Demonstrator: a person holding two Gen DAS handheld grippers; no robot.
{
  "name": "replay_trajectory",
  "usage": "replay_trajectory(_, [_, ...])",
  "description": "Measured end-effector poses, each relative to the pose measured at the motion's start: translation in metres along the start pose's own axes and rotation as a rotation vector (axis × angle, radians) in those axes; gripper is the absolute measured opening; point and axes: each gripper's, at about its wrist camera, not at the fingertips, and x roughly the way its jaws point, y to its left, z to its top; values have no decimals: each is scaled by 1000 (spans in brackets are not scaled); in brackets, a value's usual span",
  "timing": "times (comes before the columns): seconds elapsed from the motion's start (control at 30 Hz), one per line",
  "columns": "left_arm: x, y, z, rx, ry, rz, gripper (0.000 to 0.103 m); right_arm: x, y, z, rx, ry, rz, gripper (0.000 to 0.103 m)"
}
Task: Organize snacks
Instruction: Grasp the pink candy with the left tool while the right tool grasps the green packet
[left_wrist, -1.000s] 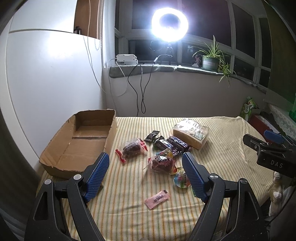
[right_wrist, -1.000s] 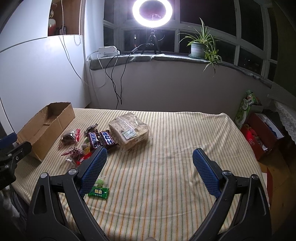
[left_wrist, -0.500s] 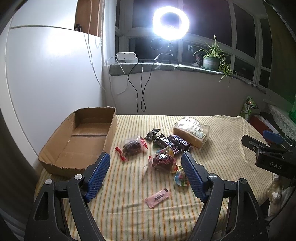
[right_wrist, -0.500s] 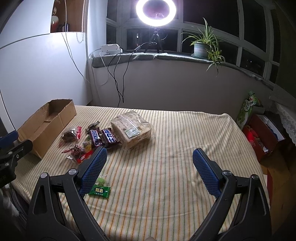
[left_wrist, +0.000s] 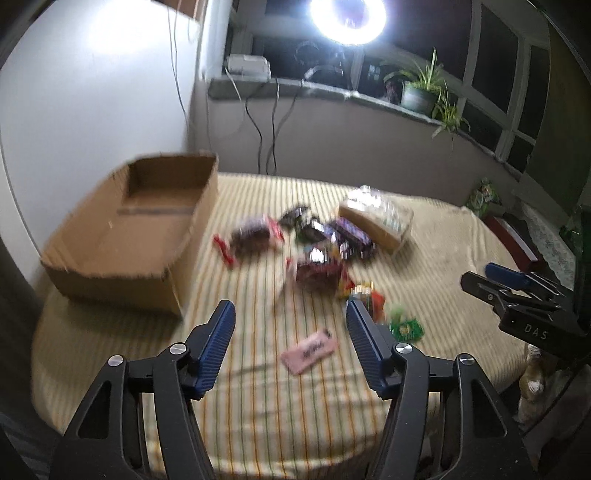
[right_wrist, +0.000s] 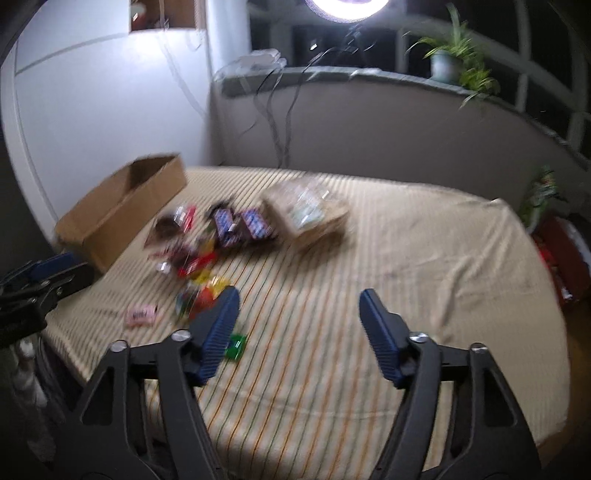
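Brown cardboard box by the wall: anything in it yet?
Empty as far as visible: the brown cardboard box shows only bare floor; the snack wrappers lie outside on the striped cloth.

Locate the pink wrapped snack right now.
In the left wrist view the pink wrapped snack lies on the striped cloth, framed between the left gripper's open fingers, nearer the camera than the snack pile, left of the green packet.

the room is dim, lit mainly by a round white ring light (left_wrist: 348, 16) at the dark window, which blooms into glare and throws a bright patch on the plain white wall (left_wrist: 92, 92). both views are smeared by motion blur, so the heap of wrapped snacks (right_wrist: 218, 236) is unreadable. fisheye bending curves the window frames, and the corners fall to black.
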Motion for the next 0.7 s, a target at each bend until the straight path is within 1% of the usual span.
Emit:
replay_trajectory(0.03, [3,0,-2,1,15,-8,60,4,1,-3,-6,16,16,60])
replay_trajectory(0.07, [6,0,-5,2,29,-18,57,8,3,-6,-15,33,40,60])
replay_trajectory(0.13, [11,0,-9,3,53,-39,56,13,8,-11,-40,51,81,60])
replay_trajectory(0.23, [16,-4,-13,32,69,-42,55,21,22,-19,-120,91,124,60])
replay_trajectory(0.33, [21,-6,-14,62,85,-47,55,27,31,-23,-180,115,140,60])
replay_trajectory(0.43, [27,-8,-15,109,102,-33,54,35,36,-26,-231,143,157,58])
replay_trajectory(0.53, [33,-10,-15,149,118,-40,53,45,38,-27,-274,172,173,53])
replay_trajectory(0.7, [42,-13,-14,199,149,-63,53,59,41,-22,-328,215,228,53])
